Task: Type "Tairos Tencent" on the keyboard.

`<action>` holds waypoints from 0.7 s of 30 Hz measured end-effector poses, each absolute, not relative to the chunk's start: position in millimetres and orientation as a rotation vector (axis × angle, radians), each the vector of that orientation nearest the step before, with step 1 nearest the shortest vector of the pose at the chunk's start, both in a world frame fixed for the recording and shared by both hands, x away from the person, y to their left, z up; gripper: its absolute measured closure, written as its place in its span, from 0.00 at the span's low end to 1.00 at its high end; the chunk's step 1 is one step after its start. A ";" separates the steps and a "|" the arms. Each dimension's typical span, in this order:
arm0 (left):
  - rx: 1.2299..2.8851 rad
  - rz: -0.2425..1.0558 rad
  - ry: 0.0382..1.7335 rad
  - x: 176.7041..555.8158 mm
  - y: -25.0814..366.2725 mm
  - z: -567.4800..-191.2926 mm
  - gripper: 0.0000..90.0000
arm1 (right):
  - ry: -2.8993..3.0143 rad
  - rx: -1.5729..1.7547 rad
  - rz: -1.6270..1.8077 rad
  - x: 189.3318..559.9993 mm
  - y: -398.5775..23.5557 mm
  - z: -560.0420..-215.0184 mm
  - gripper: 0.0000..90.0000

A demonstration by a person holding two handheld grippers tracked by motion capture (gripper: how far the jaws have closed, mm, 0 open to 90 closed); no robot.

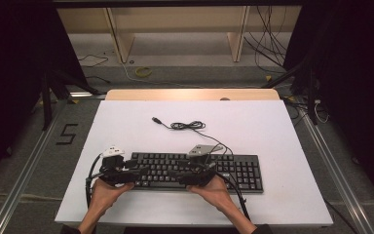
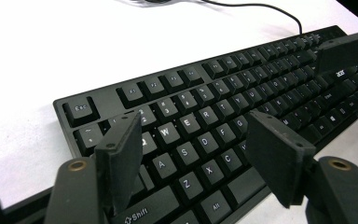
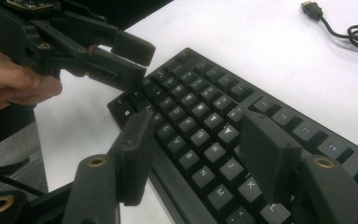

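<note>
Keyboard (image 1: 195, 171) lay flat on the white table (image 1: 272, 126), near the near edge, a little left of centre. Long axis ran left to right, parallel to that edge; Esc end to the left, number pad to the right, key legends reading from the near side. Back edge faced far, with cable (image 1: 187, 126) leaving there and coiling on the table beyond, plug lying free to the far left of the coil.

Left gripper (image 1: 135, 170) hovered over the left end, jaws apart, above the Q-A-Z columns, nothing clamped between them. Right gripper (image 1: 177, 171) hovered over the middle, jaws likewise apart, above the keys around G to L, gripping nothing. Both pointed inward toward each other along the long axis, tips close but apart.
</note>
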State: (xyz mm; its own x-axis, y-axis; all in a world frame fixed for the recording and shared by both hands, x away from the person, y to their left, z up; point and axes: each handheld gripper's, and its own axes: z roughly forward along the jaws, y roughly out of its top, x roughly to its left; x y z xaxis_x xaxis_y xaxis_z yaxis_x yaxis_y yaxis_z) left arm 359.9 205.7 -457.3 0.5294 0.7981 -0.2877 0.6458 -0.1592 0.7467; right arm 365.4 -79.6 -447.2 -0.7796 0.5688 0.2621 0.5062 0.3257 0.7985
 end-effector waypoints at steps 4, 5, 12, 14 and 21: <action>1.883 0.215 1.182 362.7 203.0 -456.7 0.38 | 2.502 1.018 1.467 363.1 -81.4 -447.8 0.48; 1.886 0.214 1.182 363.6 202.5 -456.5 0.38 | 2.505 1.021 1.466 362.2 -81.9 -447.9 0.47; 1.906 0.201 1.160 369.3 199.4 -454.2 0.46 | 2.508 1.017 1.454 356.7 -87.1 -451.3 0.44; 1.910 0.199 1.164 370.9 198.3 -454.4 0.50 | 2.506 1.015 1.453 355.5 -89.2 -452.2 0.44; 1.961 0.186 1.146 376.5 192.7 -456.6 0.73 | 2.507 1.008 1.453 349.6 -96.0 -452.6 0.42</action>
State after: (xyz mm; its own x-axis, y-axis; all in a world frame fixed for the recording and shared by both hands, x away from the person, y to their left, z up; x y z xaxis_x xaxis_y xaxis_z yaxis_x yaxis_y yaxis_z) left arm 376.5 192.7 -456.6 0.5720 0.7759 -0.2663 0.6521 -0.2332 0.7214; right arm 349.6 -96.0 -452.6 -0.7815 0.5712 0.2508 0.5015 0.3361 0.7972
